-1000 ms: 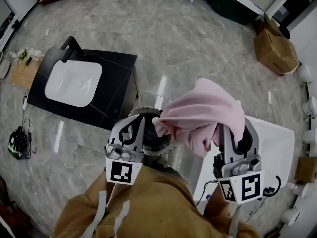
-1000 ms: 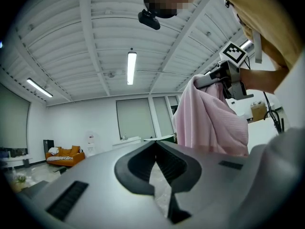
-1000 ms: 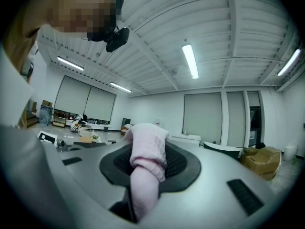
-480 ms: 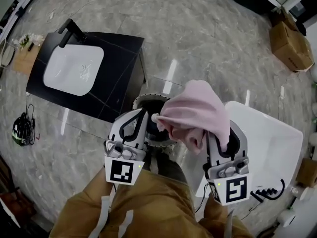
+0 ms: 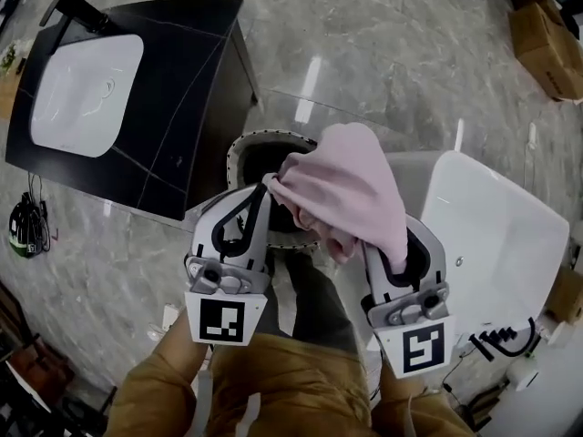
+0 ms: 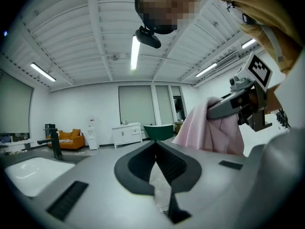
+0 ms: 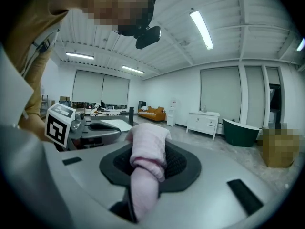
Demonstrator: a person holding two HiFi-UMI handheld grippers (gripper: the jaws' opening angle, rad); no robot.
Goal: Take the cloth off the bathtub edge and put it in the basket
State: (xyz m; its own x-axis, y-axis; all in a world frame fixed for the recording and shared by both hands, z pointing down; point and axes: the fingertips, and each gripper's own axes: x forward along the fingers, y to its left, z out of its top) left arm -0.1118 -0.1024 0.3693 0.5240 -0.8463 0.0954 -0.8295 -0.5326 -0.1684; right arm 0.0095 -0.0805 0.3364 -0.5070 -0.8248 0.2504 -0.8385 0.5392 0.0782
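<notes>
My right gripper (image 7: 147, 162) is shut on a pink cloth (image 5: 344, 189), which bunches over its jaws and hides the fingertips in the head view. The cloth hangs in the air over the right rim of a round dark basket (image 5: 244, 146) on the floor. One corner of the cloth reaches toward my left gripper (image 5: 265, 189), which hovers over the basket's near rim. In the left gripper view its jaws (image 6: 155, 146) meet with nothing pink between them, and the cloth (image 6: 209, 130) shows off to the right. The white bathtub (image 5: 496, 235) lies right of the basket.
A black vanity (image 5: 182, 80) with a white sink (image 5: 86, 94) stands left of the basket, close to its rim. A cardboard box (image 5: 547, 35) sits at the far right on the marble floor. A dark bundle of gear (image 5: 25, 228) lies at the left edge.
Both grippers have come down with the cloth, and the basket now sits directly under their tips. The cloth stays in the right gripper's grip.
</notes>
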